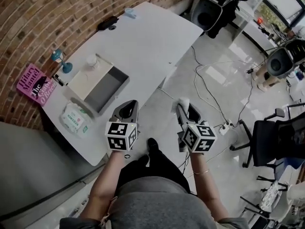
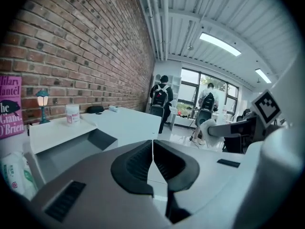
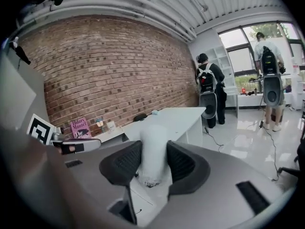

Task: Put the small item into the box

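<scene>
Right hand-held gripper (image 3: 153, 160) pinches a small white item (image 3: 153, 137). Left hand-held gripper (image 2: 152, 151) is pressed together, empty. Open box (image 1: 107, 87) sits on the white surface (image 1: 147, 37).

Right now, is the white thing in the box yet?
Out. The right gripper clamps the white thing, away from the open box.

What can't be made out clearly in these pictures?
- White item in the right gripper: right gripper view, its print is blurred.
- Pink book: left gripper view, cut off by the left edge.
- Dark object at the table's far end: head view, too small to name.
</scene>
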`<state>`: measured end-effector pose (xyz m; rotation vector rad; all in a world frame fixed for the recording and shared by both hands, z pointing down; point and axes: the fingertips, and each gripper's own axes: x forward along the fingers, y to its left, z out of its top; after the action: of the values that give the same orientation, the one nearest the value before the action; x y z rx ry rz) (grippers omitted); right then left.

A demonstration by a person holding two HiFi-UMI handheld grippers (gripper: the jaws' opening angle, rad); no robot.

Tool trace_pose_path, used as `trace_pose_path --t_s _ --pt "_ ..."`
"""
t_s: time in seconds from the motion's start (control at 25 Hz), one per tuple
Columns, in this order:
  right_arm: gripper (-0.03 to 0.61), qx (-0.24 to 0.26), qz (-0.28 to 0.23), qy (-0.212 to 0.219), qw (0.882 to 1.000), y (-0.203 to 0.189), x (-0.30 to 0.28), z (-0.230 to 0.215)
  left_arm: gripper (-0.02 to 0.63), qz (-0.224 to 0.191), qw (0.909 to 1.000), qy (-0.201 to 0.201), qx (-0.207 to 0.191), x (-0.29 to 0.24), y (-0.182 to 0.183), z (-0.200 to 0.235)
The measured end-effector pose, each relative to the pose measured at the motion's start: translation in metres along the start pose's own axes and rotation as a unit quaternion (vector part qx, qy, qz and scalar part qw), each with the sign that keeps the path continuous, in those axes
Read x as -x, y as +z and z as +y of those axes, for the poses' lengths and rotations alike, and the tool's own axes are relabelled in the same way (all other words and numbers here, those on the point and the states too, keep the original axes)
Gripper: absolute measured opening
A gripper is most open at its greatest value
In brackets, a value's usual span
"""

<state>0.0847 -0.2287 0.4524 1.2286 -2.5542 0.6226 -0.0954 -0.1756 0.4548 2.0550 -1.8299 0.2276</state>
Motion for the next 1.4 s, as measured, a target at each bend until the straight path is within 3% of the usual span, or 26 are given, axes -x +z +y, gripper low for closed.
trace_pose_path --t_s 0.32,0.72,1.04,1.4 --pt "0.170 0.044 0.028 0.112 0.992 0.023 -0.067 0.043 0.026 -0.009 0.9947 0.097 0.035 0.011 0.002 0.044" --pt "0.170 0.098 0.066 0.212 0.970 0.027 -0.119 0.089 0.026 -0.023 0.9772 0.197 0.076 0.034 0.001 0.085" --pt "0.170 0.150 0.092 0.288 0.941 0.028 -0.154 0.128 0.026 -0.036 0.9574 0.266 0.106 0.050 -0.004 0.106" --pt "0.170 0.216 0.110 0.363 0.899 0.022 -0.173 0.182 0.026 -0.055 0.9325 0.335 0.123 0.088 -0.008 0.123"
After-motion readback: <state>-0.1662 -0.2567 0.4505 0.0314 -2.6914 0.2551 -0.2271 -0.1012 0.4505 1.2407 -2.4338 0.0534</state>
